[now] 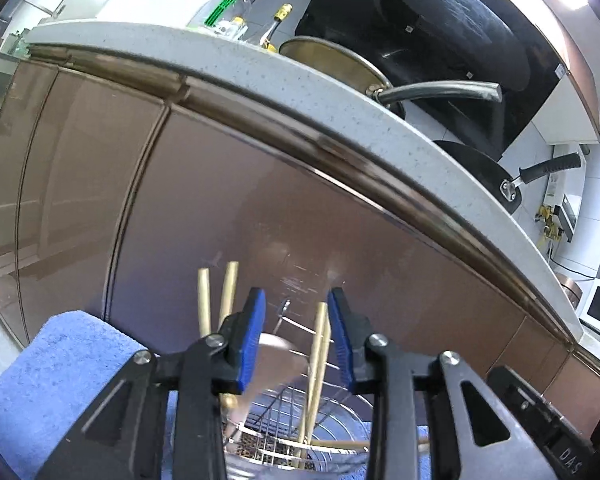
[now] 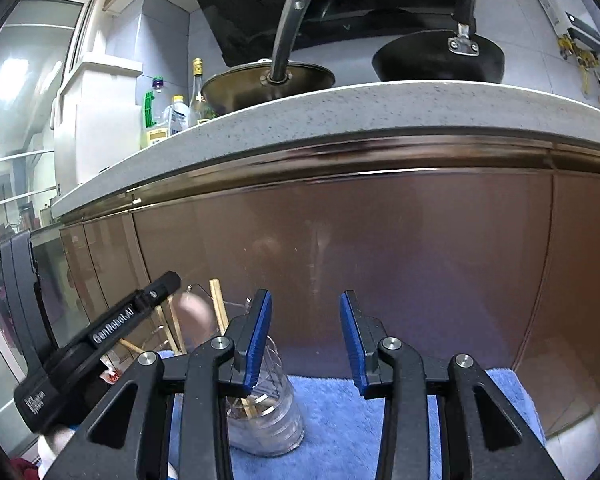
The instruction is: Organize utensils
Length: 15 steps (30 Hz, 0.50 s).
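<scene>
Clearly, step in hand: dropping a utensil into the holder (my reading, from the blur).
Left gripper (image 1: 297, 338): jaws apart, clamping nothing; a blurred spoon (image 1: 274, 364) sits between and below them, seemingly free.
Right gripper (image 2: 305, 338): jaws wide apart, holding nothing, hovering near the holder.
Chopsticks (image 1: 316, 376): standing in the wire holder (image 1: 300, 436), leaning; two more tips (image 1: 216, 300) rise to the left.
Holder: on the blue towel (image 1: 48, 380), in front of the cabinet door (image 1: 204, 200).
Doing it well: keep the left jaws centred over the holder's mouth, lift straight up clear of the chopsticks, avoid tipping it.
</scene>
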Available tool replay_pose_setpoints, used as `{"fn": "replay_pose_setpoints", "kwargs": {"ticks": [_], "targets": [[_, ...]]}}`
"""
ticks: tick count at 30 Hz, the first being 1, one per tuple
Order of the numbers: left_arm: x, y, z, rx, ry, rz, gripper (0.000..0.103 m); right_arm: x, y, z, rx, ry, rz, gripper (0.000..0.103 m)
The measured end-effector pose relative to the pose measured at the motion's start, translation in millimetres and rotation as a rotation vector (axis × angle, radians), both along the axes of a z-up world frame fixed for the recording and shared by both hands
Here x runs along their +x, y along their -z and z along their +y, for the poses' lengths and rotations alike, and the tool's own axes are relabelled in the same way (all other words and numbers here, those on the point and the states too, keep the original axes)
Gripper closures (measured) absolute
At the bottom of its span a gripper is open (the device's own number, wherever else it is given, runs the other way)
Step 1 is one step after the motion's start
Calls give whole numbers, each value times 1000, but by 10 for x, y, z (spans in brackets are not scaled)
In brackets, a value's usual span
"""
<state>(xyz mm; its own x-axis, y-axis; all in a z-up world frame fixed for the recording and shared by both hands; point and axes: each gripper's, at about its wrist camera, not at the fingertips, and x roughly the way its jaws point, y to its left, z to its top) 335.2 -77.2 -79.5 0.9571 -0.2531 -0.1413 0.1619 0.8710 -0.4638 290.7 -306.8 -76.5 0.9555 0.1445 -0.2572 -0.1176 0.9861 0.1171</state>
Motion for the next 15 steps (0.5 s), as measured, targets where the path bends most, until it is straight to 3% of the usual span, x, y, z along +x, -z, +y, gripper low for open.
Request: {"fn": "replay_pose_setpoints", "kwargs": {"ticks": [6,15], "targets": [[-296,-250,80,43,41,4,72,-169,57,-80,-7,7,62,67],[-818,-297,191,153,138,135,72,-538,313,-101,-13,16,216,67]]}}
